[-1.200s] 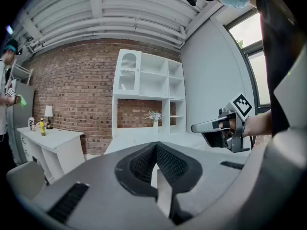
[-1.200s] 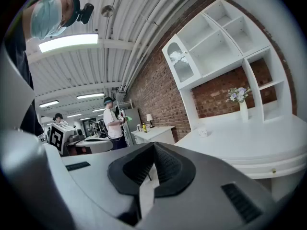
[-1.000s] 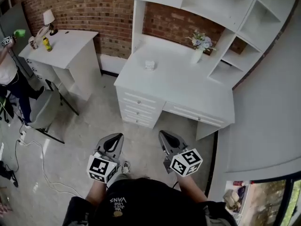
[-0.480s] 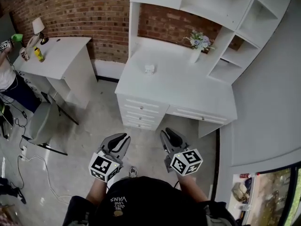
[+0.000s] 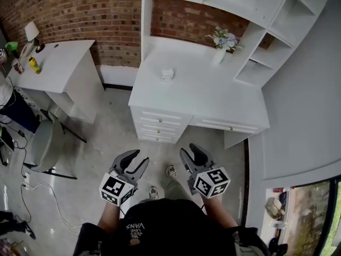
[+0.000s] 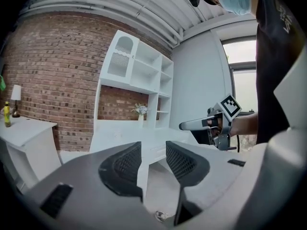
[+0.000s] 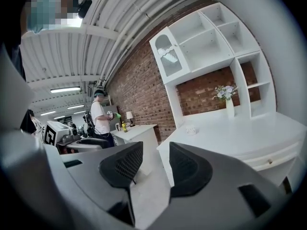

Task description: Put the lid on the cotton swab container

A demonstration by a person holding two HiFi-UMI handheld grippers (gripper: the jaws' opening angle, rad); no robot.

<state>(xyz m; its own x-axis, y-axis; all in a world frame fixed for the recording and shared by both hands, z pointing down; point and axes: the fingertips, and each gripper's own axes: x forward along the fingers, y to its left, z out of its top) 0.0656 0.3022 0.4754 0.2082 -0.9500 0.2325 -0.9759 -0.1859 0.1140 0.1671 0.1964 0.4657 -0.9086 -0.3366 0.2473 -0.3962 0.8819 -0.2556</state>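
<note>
A small white cotton swab container (image 5: 168, 74) stands on the white desk (image 5: 213, 103) near its back left; from here I cannot tell its lid apart. It also shows far off as the container (image 6: 117, 135) in the left gripper view and the container (image 7: 191, 130) in the right gripper view. My left gripper (image 5: 136, 158) and right gripper (image 5: 190, 150) are held side by side over the floor, well short of the desk. Both are opening, with nothing between the jaws. The left gripper (image 6: 153, 147) and right gripper (image 7: 156, 147) show bare pads.
A vase of flowers (image 5: 221, 47) stands at the desk's back, under white shelves (image 5: 256, 15). Drawers (image 5: 160, 127) face me. A second white desk (image 5: 58, 63) with a lamp and bottle stands at left, with a grey chair (image 5: 40, 143), floor cables (image 5: 26, 185) and another person (image 7: 100, 116).
Both grippers' jaws have gone from shut to apart. The view has shifted slightly left, and my feet now show on the floor between the grippers.
</note>
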